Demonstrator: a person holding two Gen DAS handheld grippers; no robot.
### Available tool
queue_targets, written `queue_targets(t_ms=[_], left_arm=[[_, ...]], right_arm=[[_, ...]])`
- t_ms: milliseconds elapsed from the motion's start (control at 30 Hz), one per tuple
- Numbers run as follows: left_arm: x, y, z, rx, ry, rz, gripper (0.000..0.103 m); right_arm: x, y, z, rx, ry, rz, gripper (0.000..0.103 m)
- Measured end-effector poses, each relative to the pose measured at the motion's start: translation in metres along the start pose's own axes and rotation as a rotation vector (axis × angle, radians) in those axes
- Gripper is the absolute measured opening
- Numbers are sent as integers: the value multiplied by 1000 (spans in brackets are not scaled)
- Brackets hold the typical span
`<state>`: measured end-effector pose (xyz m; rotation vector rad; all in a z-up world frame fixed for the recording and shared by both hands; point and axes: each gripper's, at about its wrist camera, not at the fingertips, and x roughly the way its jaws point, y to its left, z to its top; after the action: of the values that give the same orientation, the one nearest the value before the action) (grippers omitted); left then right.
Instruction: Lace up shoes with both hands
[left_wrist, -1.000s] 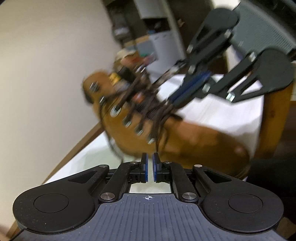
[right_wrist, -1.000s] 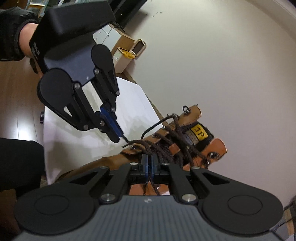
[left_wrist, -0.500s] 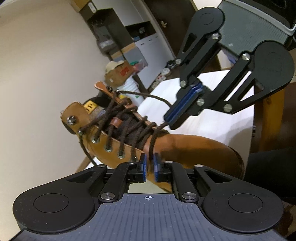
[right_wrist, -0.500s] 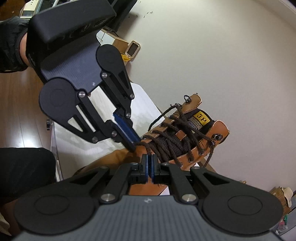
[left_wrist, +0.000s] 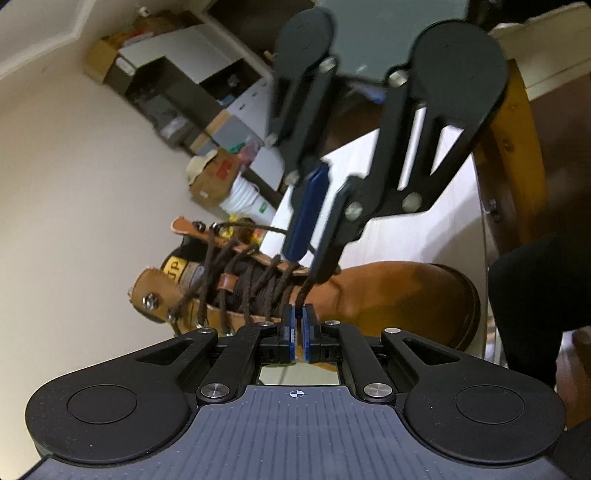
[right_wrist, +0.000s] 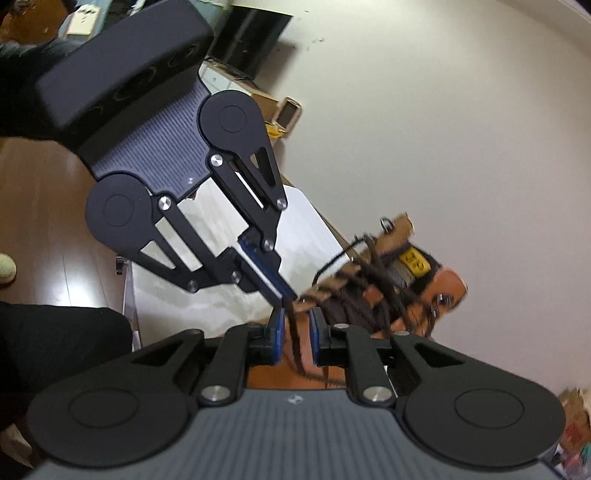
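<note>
**Two grippers meet over a brown lace-up boot**

A tan leather boot lies on a white table top, its toe toward the dark-clothed person at the right of the left wrist view and its open collar, with a yellow tongue label, toward the pale wall. Dark brown laces criss-cross the eyelets, and one loose loop arches above the collar. The left gripper has its blue pads drawn almost together on a strand of lace that rises from between them, so it is gripping the lace. Just above it, the right gripper reaches down to the same stretch of lacing near the lower eyelets; its jaws are opening, a clear gap shows between the pads, and a lace strand runs loosely through that gap without being pinched. In the right wrist view the left gripper's tips sit right at the right gripper's mouth, touching the laces. Cardboard boxes and a grey cabinet stand on the floor behind the table.
</note>
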<state>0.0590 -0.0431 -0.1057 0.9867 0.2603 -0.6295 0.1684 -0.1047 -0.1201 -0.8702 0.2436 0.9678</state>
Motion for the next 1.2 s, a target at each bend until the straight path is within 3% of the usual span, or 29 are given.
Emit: queue_targets(t_ms=[100,167,267,433,667,800,967,1200], left_arm=[[4,-1,2,5,3,1,4],[7,-2,2,-3,2,4,5],[8,1,-3,-85,-18,7,6],[0,18,-15,-224,-23,83,8],[14,77,-36,-391,43,181,8],[20,100,-49,-471,3,161,8],[23,101,-49,-468,-59,124,8],[19,100,-52,-475,-90,145,8]], right_arm=[[7,1,1,-37,18,19,14],[8,2,1,-42,14,27,4],[5,-3,-1,42,-1,66,3],[-3,-4,-3,166,12,-17,3],[-21,-22,17,330,-43,-186,3],[-15,-28,34,363,-53,-249,3],[0,-31,49,400,-53,-273,3],[22,-33,53,398,-28,-278,3]])
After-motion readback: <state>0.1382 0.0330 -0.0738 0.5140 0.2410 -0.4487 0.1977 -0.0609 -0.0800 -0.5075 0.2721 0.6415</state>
